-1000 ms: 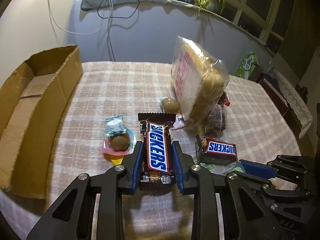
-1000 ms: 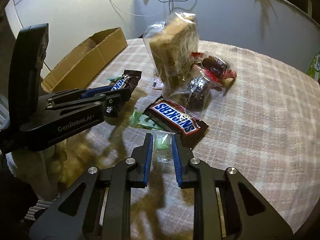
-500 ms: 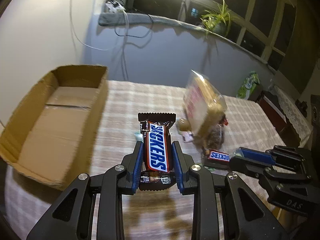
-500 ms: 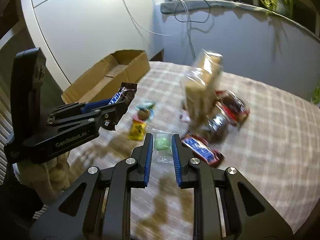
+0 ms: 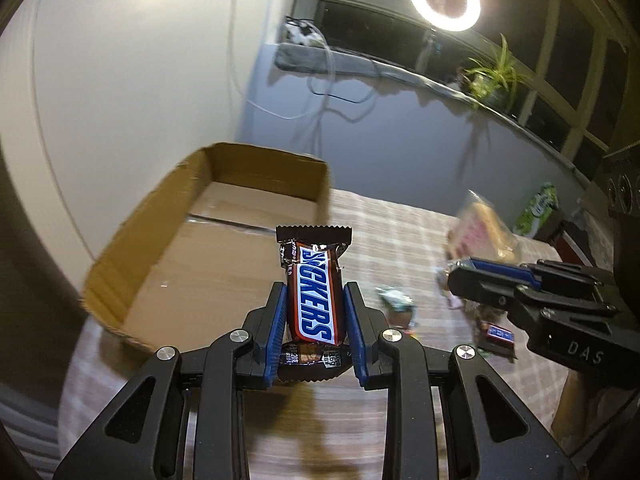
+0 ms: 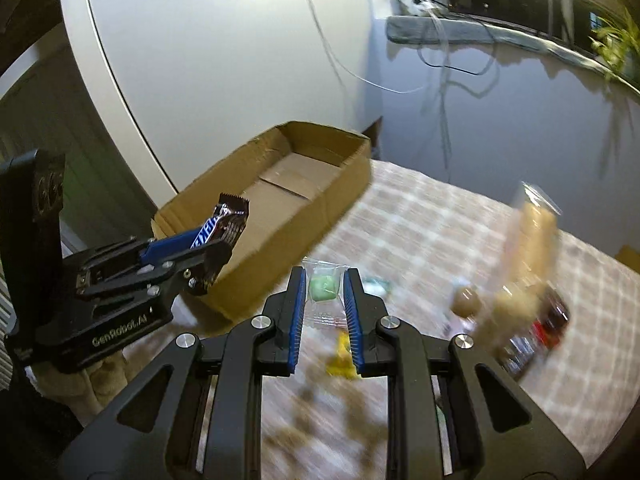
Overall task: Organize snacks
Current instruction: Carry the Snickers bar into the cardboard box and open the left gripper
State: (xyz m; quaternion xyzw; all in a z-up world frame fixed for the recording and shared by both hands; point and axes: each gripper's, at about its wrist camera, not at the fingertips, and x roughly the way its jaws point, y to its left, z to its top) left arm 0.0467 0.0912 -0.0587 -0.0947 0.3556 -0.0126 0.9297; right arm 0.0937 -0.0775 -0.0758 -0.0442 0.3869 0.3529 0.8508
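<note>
My left gripper is shut on a Snickers bar, held in the air over the near edge of an open cardboard box. The right wrist view shows that same left gripper and Snickers bar at the box's near corner. My right gripper is shut on a clear packet with a green candy, raised above the checked tablecloth just right of the box. In the left wrist view the right gripper hangs at the right.
Left on the cloth are a tall bag of bread slices, a second Snickers bar, a brown round sweet, a yellow wrapper and dark wrapped snacks. A wall, cables and a window sill stand behind the table.
Both grippers have risen and swung left toward the cardboard box, each still holding its snack. The snack pile has slid off to the right in both views.
</note>
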